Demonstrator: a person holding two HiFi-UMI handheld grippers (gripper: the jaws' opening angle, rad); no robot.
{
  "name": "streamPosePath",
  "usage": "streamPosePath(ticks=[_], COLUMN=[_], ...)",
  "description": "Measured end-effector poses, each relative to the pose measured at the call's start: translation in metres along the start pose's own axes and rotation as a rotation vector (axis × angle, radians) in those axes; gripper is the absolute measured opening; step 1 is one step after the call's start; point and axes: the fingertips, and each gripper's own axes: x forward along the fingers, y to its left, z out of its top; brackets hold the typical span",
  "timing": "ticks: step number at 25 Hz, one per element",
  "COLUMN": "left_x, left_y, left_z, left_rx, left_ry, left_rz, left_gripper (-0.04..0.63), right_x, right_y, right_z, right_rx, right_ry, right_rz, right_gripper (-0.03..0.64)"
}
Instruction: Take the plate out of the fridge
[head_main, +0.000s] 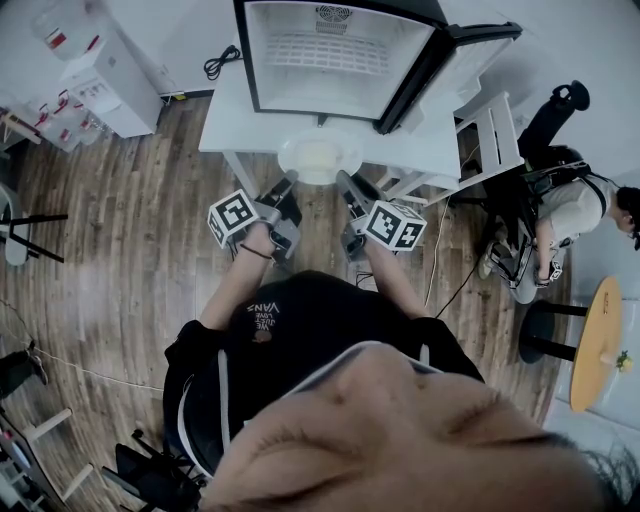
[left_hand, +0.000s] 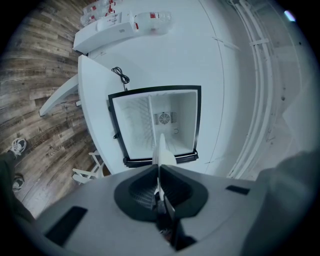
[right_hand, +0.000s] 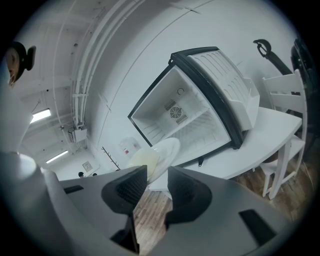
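Note:
A white plate (head_main: 320, 158) hangs in front of the open fridge (head_main: 330, 60), outside it and over the front edge of the white table (head_main: 228, 125). My left gripper (head_main: 289, 181) is shut on the plate's left rim. In the left gripper view the plate (left_hand: 163, 152) stands edge-on, pinched between the closed jaws of the gripper (left_hand: 159, 167), with the empty fridge (left_hand: 172, 107) behind. My right gripper (head_main: 341, 181) is at the plate's right rim. In the right gripper view its jaws (right_hand: 157, 172) stand apart, and the plate (right_hand: 156, 157) lies just past the left jaw's tip without being pressed.
The fridge door (head_main: 455, 65) swings open to the right. A white chair (head_main: 492, 135) stands beside the table, and a seated person (head_main: 570, 205) is further right next to a round wooden table (head_main: 595, 345). A white cabinet (head_main: 105, 80) stands at the far left, and a black cable (head_main: 222, 62) lies on the table.

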Motion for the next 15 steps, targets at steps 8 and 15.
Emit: streamPosePath(ticks=[8,15], left_x=[-0.003,-0.0083], left_y=[0.0016,0.0043], left_z=[-0.0025,-0.0077], left_rx=[-0.006,-0.006], left_ry=[0.0,0.0], left_rz=[0.002,0.003], left_gripper=[0.029,0.029], right_x=[-0.0028,-0.0077], right_y=[0.0014,0.002], right_z=[-0.0028,-0.0084], right_rx=[0.003,0.001], right_ry=[0.001,0.002], right_rz=[-0.006,-0.008], right_gripper=[0.133,0.133])
